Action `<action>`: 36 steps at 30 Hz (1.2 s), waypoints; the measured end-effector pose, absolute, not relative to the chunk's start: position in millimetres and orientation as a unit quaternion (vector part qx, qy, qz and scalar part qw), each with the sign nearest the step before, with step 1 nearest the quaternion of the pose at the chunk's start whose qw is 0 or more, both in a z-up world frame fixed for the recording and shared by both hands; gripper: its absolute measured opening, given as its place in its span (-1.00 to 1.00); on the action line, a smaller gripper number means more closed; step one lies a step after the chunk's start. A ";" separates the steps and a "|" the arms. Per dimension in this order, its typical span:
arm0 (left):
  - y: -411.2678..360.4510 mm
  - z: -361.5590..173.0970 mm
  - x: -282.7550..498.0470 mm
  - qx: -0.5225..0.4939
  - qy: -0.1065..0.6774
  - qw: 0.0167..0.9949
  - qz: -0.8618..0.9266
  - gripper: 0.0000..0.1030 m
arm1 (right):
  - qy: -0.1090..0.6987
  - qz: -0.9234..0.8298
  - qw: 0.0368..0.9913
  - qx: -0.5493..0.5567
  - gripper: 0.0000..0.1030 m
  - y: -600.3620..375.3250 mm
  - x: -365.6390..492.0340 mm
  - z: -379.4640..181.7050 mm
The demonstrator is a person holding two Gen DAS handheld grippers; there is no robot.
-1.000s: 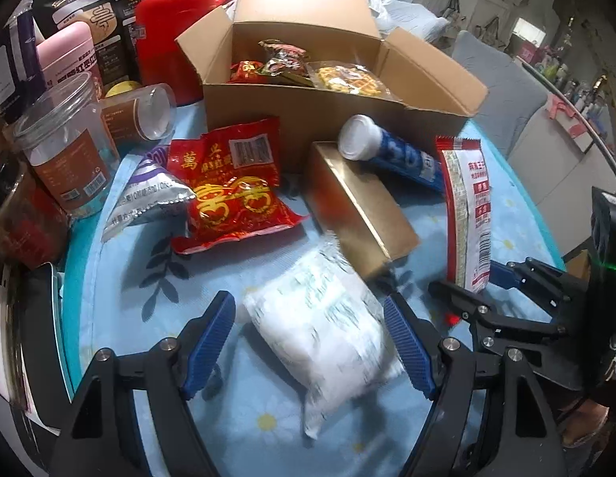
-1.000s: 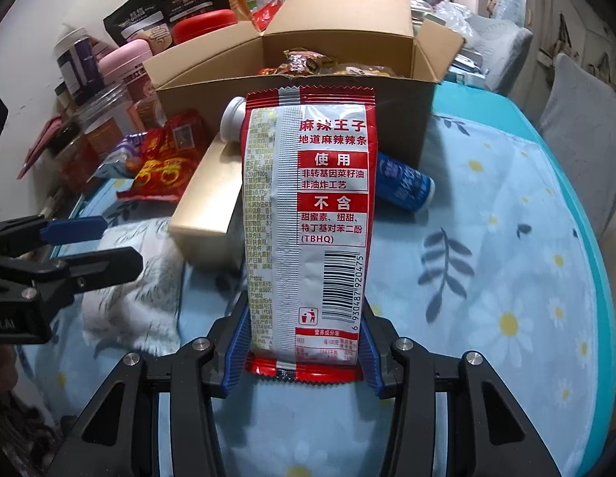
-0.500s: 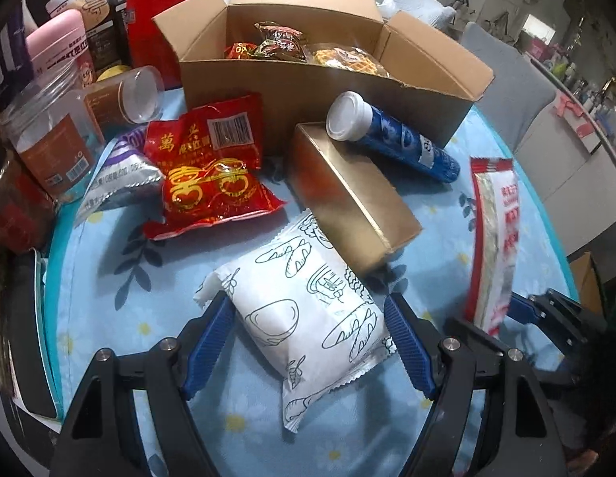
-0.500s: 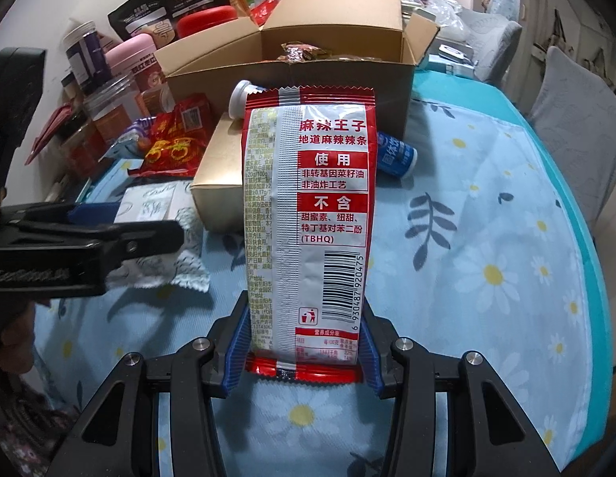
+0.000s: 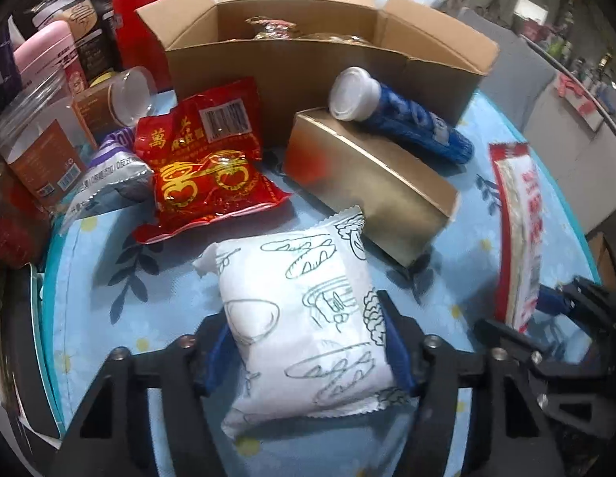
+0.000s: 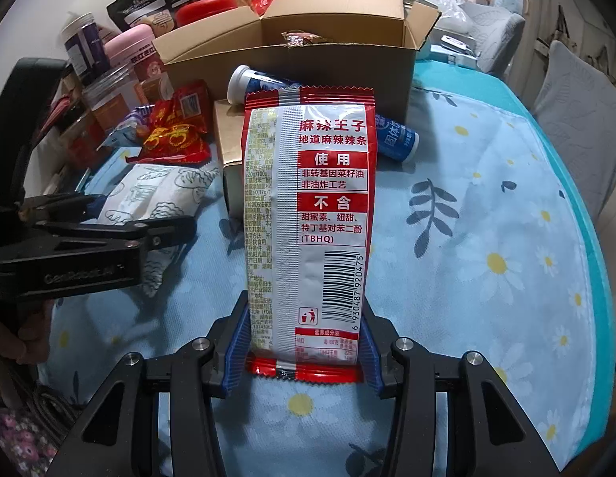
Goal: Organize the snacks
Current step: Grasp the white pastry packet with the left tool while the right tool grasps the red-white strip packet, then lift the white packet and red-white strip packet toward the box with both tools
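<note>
Tablecloth (image 5: 109,318) below — left tongs (image 5: 304,351) just closed onto white packet (image 5: 308,318).

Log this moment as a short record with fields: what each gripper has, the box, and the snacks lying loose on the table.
left gripper: jaws have just been closing, pads now against the white bread-print packet, which lies on the table
right gripper: shut on the red-and-white spicy strip packet, held upright
cardboard box: open, snacks already inside
loose on the tablecloth: red packet, gold box, blue tube leaning on the gold box
</note>
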State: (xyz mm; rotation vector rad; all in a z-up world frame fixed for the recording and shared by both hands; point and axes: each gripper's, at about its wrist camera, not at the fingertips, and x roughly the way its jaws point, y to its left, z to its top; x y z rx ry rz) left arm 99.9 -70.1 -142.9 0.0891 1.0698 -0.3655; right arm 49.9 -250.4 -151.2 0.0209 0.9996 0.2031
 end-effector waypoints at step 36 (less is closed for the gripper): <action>-70.7 -143.6 64.8 0.083 0.483 0.844 -0.218 0.06 | 0.463 0.069 0.883 -0.030 -0.13 -229.1 38.8 -156.4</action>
